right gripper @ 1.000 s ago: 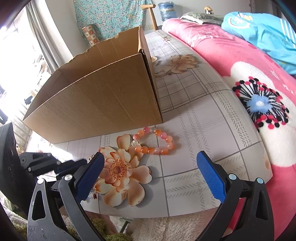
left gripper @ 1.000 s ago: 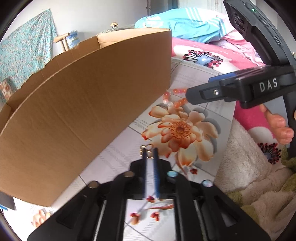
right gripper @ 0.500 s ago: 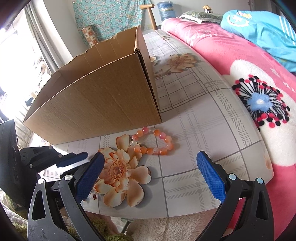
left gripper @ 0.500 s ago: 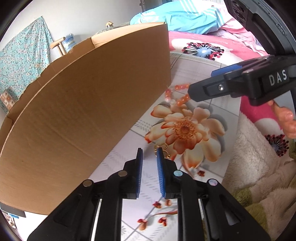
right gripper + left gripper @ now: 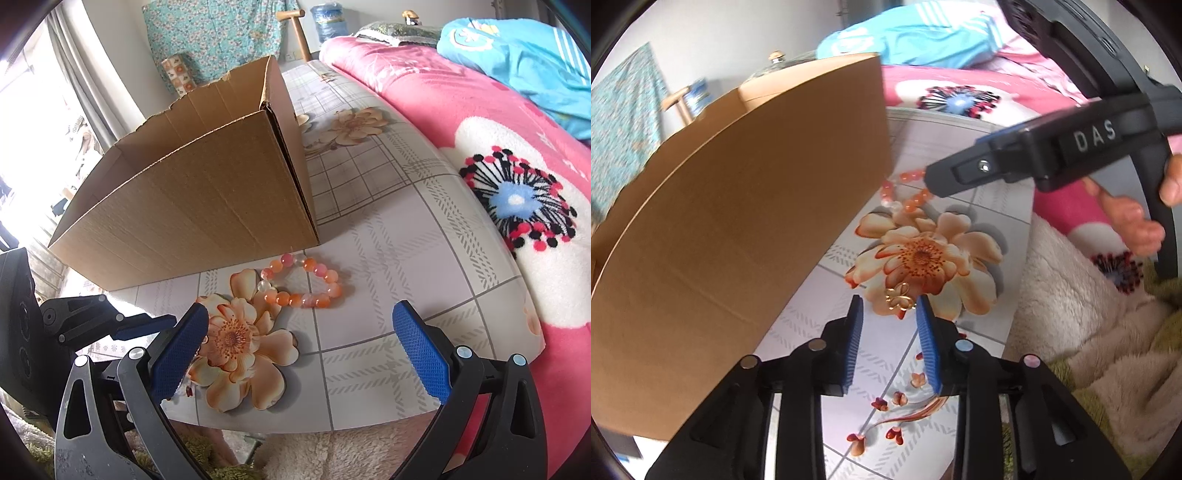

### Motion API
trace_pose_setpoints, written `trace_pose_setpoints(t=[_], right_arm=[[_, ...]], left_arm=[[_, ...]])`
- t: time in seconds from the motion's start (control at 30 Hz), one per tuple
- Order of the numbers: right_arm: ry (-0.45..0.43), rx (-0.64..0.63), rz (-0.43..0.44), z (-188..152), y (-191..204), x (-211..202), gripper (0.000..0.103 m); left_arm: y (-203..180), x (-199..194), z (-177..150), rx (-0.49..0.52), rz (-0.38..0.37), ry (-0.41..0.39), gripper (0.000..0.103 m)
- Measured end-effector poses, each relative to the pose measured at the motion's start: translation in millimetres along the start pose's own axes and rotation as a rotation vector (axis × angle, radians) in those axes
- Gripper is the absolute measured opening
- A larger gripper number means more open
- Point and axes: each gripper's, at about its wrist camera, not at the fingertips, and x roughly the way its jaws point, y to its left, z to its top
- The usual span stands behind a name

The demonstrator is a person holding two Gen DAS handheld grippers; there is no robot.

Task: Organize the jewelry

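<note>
My left gripper (image 5: pixel 889 308) jaws were opening around the gold earring (image 5: pixel 899 297), not clamping; right gripper (image 5: pixel 299 325) stood wide apart over the bead bracelet (image 5: pixel 301 282).

so the cardboard box (image 5: pixel 192 206) sits on the tabletop (image 5: pixel 388 236), taking up the left and back part of it. The bead bracelet (image 5: pixel 301 282) lies on the tabletop just in front of the box's near right corner, close to it. The small gold earring (image 5: pixel 900 298) lies further left along the box's front side, well apart from the bracelet. The left tool (image 5: pixel 888 334) is right at the earring, which sits between its tips, and the right tool (image 5: pixel 299 354) hangs in front of the bracelet. A blanket-covered bed (image 5: pixel 498 147) runs along the tabletop's right side
</note>
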Motion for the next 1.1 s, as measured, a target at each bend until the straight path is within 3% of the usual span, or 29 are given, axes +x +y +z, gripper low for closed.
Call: trace_pose_setpoints(t=[0.27, 0.7, 0.87, 1.1], right_arm=[[-0.002, 0.006, 0.002, 0.6, -2.7, 0.6, 0.096], [0.0, 0.01, 0.001, 4.7, -4.9, 3.7, 0.096], [-0.002, 0.004, 0.003, 6.0, -1.6, 4.8, 0.096], [-0.014, 0.007, -0.004, 2.7, 2.0, -2.4, 0.096]], left_arm=[[-6.7, 11.3, 10.9, 0.107, -0.047, -0.009, 0.029], [6.4, 8.8, 8.5, 0.026, -0.106, 0.021, 0.023], [2.0, 10.0, 10.6, 0.028, -0.092, 0.023, 0.012], [-2.0, 8.8, 10.5, 0.006, -0.061, 0.018, 0.011]])
